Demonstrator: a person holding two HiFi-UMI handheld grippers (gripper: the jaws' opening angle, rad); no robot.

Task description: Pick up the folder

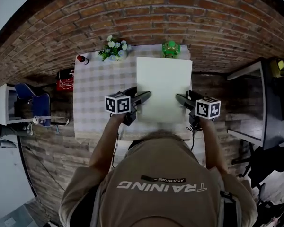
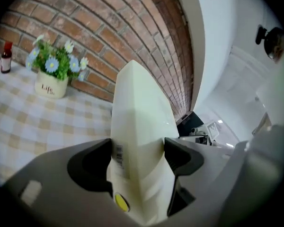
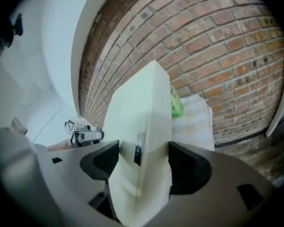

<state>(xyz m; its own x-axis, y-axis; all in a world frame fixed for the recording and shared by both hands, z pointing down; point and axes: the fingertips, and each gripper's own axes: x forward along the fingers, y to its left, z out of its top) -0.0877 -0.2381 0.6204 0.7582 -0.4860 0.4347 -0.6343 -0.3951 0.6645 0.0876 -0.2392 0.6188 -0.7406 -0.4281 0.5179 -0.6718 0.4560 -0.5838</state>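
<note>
Left claw (image 2: 137, 155): closed on the folder (image 1: 164, 86). Both my jaws press against its left edge, one on each face.
Right claw (image 3: 138, 157): closed on the same folder at its right edge, again with a jaw on each face.
Folder: pale cream and plain. It is held flat between my two claws, over the right half of the surface (image 1: 99, 89). Its near edge is towards me and its far edge points at the brick wall (image 1: 146, 13).
Folder details: the left gripper view shows a small barcode label and a yellow dot near my left jaws. The right gripper view shows a narrow dark strip near my right jaws.
Contact with surface: I cannot tell whether the folder's far end touches the cloth or hangs clear of it.
Surface: covered with a pale checked cloth and set against the wall.
Flower pot (image 1: 114, 48): at the far edge, beside the folder's far left corner, holding blue and white flowers.
Small bottle (image 1: 82, 59): red-capped, at the far left corner, well away from the folder.
Green object (image 1: 171, 48): at the far edge, just beyond the folder's far edge. It is too small to identify.
My arms: both reach forward, one on each side of the folder.
</note>
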